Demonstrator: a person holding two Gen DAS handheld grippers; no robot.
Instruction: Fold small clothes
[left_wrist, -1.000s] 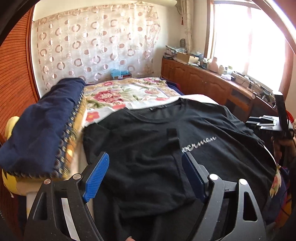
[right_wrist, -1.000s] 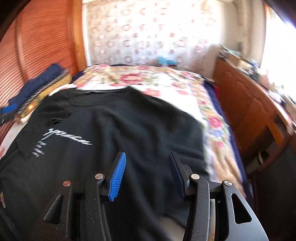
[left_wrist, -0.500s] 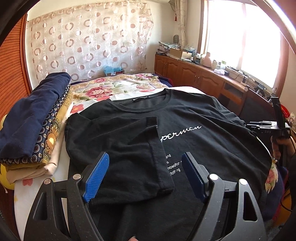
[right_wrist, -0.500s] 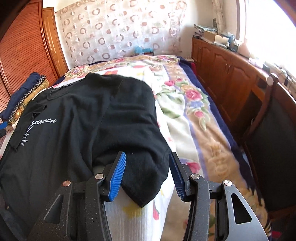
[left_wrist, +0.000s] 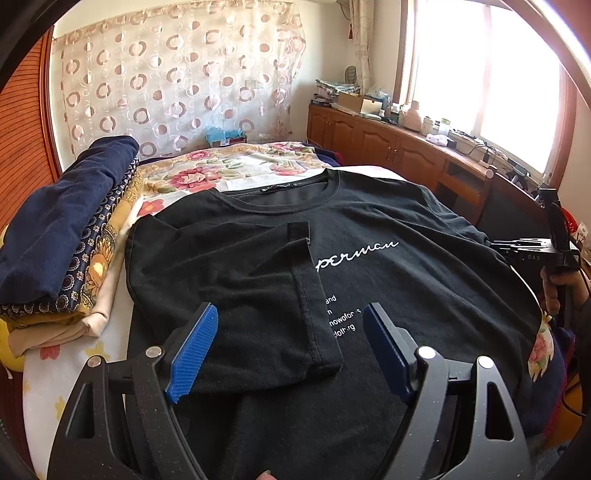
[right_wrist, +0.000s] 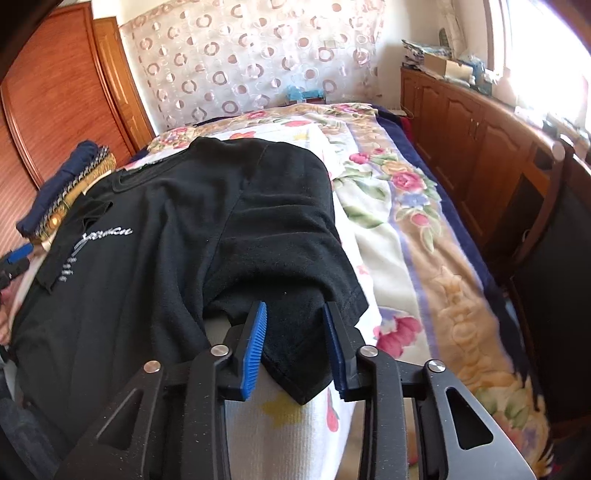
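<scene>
A black T-shirt with white lettering lies face up on the bed; it also shows in the right wrist view. Its left sleeve is folded in over the chest. My left gripper is open and empty, held above the folded sleeve. My right gripper has its jaws around the right sleeve, which hangs at the bed's side; the blue pads stand a little apart with the cloth between them, closing in on it. The right gripper also shows at the shirt's far side in the left wrist view.
A stack of folded clothes sits left of the shirt. The bed has a floral blanket. Wooden cabinets run along the right wall under the window. A dark chair stands beside the bed. A wooden wardrobe is at left.
The left gripper has drawn back and steadied above the folded sleeve. The right gripper moved to the right sleeve at the bed's side and its jaws narrowed around the cloth.
</scene>
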